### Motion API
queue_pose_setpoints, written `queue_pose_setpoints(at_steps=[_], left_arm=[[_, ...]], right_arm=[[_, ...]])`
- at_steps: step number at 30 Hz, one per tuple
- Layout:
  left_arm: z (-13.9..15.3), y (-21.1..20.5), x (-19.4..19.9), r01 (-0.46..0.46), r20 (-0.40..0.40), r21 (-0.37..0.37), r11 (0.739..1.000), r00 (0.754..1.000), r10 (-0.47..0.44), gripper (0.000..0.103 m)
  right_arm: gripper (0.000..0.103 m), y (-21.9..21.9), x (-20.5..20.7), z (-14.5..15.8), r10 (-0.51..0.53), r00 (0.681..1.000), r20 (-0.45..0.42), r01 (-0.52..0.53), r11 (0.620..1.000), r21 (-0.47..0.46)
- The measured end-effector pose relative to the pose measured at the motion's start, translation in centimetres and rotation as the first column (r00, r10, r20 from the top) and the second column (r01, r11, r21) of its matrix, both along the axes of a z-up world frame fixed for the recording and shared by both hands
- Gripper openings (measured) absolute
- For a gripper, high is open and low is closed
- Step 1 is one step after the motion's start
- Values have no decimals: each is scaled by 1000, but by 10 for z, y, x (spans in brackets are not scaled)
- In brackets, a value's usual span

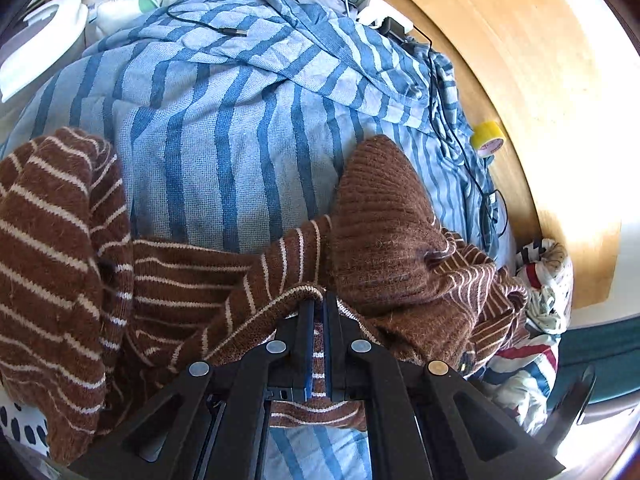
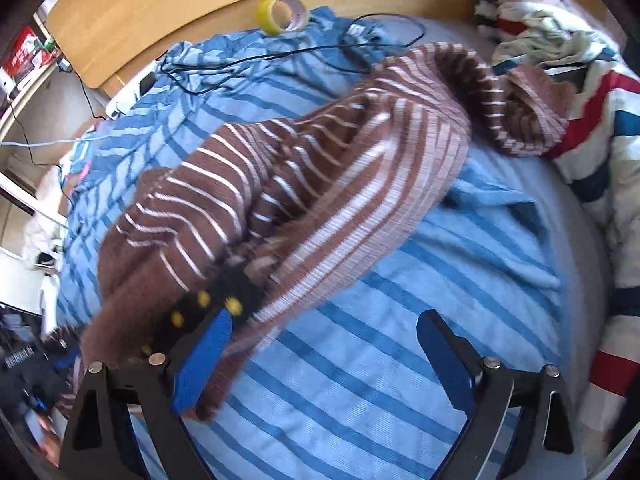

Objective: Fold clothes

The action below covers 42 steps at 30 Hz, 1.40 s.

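A brown sweater with thin white stripes lies crumpled on a blue striped bed cover. My left gripper is shut on a fold of the sweater's edge and holds it lifted. In the right wrist view the sweater hangs stretched across the cover, and the left gripper shows pinching its lower end. My right gripper is open and empty, its left blue pad right against the sweater's hanging edge.
A yellow tape roll and black cables lie near the wooden headboard. A red, white and blue blanket is bunched at the right. White clutter sits beyond the bed.
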<state>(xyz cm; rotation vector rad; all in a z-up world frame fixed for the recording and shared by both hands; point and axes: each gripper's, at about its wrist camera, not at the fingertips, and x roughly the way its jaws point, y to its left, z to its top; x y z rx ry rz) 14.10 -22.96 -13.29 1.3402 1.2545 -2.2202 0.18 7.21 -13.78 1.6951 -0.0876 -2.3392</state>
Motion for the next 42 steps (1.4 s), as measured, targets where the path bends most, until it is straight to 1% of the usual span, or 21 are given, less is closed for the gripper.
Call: queue_pose_setpoints(at_steps=[2, 4, 5, 6, 7, 9, 11, 15, 18, 20, 22, 23, 26, 28, 30, 32, 34, 35, 36, 38, 42], left_arm=[[0, 2, 1, 12, -14, -10, 1000, 1000, -12, 4], [2, 3, 4, 17, -33, -11, 1000, 999, -18, 4], [4, 4, 7, 21, -41, -11, 1000, 999, -21, 4], [6, 5, 10, 24, -50, -11, 1000, 998, -24, 4], [8, 6, 13, 27, -59, -12, 1000, 998, -28, 4], [18, 6, 21, 23, -83, -40, 999, 996, -26, 4], [32, 2, 30, 8, -117, -73, 997, 993, -17, 4], [78, -19, 49, -66, -237, -127, 990, 971, 34, 4], [123, -40, 67, -143, -348, -171, 975, 934, 76, 3], [164, -54, 89, -251, -445, -278, 927, 889, 107, 0], [200, -74, 110, -328, -503, -337, 882, 855, 126, 0], [210, -86, 117, -344, -508, -331, 879, 850, 141, 0], [211, -118, 128, -291, -438, -230, 928, 883, 168, 0], [193, -125, 132, -241, -361, -155, 958, 916, 172, 0], [162, -117, 131, -187, -288, -84, 979, 945, 156, 1], [129, -97, 122, -135, -221, -24, 991, 967, 126, 14], [96, -65, 114, -46, -186, 74, 996, 981, 59, 46], [84, -47, 110, 10, -177, 119, 993, 984, 11, 50], [75, -25, 104, 75, -170, 156, 985, 984, -48, 50], [58, 17, 90, 203, -150, 215, 955, 973, -173, 50], [21, 95, 67, 347, -50, 231, 909, 937, -345, 50]], right_arm=[[96, -16, -11, -14, 8, 999, 46, -8, 1000, 6], [84, -28, -19, -31, 6, 997, 77, -8, 1000, 27], [52, -34, -17, -33, 11, 998, 69, -12, 1000, 19], [29, -39, -15, -35, 15, 998, 60, -16, 1000, 11], [26, -45, -11, -34, 22, 999, 40, -23, 1000, 15], [12, -57, 5, -15, 63, 996, -59, -59, 996, 67], [9, -64, 24, 15, 113, 980, -162, -102, 992, 74], [9, -74, 42, 85, 155, 941, -301, -161, 987, 6], [9, -96, 57, 142, 192, 890, -414, -221, 975, -23], [9, -119, 71, 173, 228, 844, -486, -275, 961, -27], [9, -135, 88, 188, 261, 818, -512, -324, 945, -36], [9, -144, 96, 195, 277, 807, -521, -349, 936, -43], [9, -173, 105, 186, 309, 804, -508, -356, 934, 4], [9, -180, 95, 161, 312, 827, -467, -324, 944, 56], [9, -176, 80, 131, 299, 859, -415, -284, 954, 99], [11, -159, 66, 112, 277, 888, -366, -249, 961, 123], [29, -137, 57, 103, 258, 909, -326, -230, 966, 121], [48, -122, 57, 105, 237, 916, -323, -210, 971, 115], [57, -107, 57, 106, 218, 921, -323, -193, 975, 108], [56, -79, 60, 111, 192, 922, -337, -170, 981, 94], [56, -33, 67, 111, 156, 932, -328, -125, 986, 114]])
